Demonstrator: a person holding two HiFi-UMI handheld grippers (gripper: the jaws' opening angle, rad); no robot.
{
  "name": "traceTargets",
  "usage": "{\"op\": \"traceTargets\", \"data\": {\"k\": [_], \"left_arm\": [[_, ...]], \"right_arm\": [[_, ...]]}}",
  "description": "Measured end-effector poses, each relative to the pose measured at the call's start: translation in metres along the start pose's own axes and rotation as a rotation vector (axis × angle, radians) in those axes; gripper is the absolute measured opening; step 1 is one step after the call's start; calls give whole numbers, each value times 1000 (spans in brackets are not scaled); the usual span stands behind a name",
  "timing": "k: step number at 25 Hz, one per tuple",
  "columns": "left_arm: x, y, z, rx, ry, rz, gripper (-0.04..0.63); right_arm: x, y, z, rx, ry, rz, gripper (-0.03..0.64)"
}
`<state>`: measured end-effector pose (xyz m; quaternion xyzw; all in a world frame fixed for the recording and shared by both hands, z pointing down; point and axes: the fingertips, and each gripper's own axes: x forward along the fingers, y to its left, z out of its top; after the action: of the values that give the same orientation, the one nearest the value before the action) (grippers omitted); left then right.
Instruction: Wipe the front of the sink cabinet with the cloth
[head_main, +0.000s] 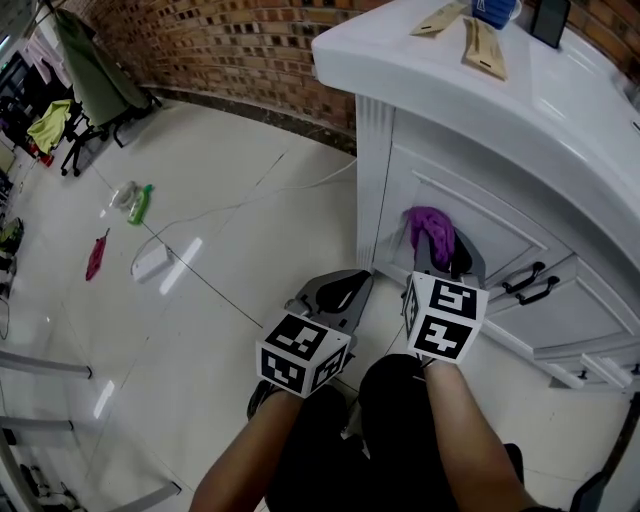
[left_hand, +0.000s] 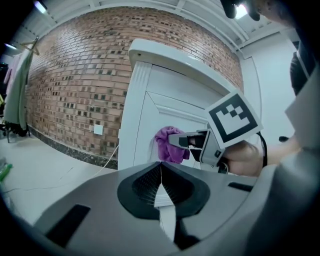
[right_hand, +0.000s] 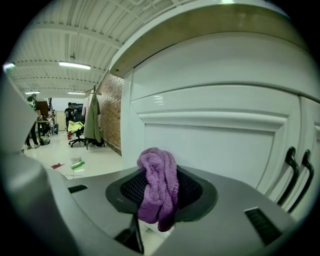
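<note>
While your right gripper (head_main: 438, 258) is clamped on the purple cloth (head_main: 430, 230), pinching the bunched fabric so that it bulges above the jaws and hangs below them, your left gripper (head_main: 352, 285) carries nothing: its jaws are pressed together, tip to tip. You have the cloth at the front of the white sink cabinet (head_main: 480, 215), on the recessed panel of the left-hand door, to the left of the pair of dark handles (head_main: 530, 281). It looks to be touching the panel, though neither the head view nor the left gripper view settles the contact for certain. Your left gripper hangs just beside the right one, on its left and apart from the cabinet, near the fluted corner post (head_main: 372, 180). Behind that corner runs the brick wall (head_main: 230, 45). On the pale tiled floor (head_main: 200, 330), well away from you, lies a green bottle (head_main: 140, 205), and a thin white cable (head_main: 250, 203) trails across the tiles toward the cabinet's foot.
</note>
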<state>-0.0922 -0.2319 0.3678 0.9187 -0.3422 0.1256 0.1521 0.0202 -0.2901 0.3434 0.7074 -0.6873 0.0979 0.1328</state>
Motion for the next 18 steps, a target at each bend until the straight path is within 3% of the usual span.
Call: {"op": "traceTargets", "data": {"k": [18], "left_arm": [[40,-53,9,11,-40,-123,5]], "right_arm": [[-49,-84,-31,77,77,-237,141]]}}
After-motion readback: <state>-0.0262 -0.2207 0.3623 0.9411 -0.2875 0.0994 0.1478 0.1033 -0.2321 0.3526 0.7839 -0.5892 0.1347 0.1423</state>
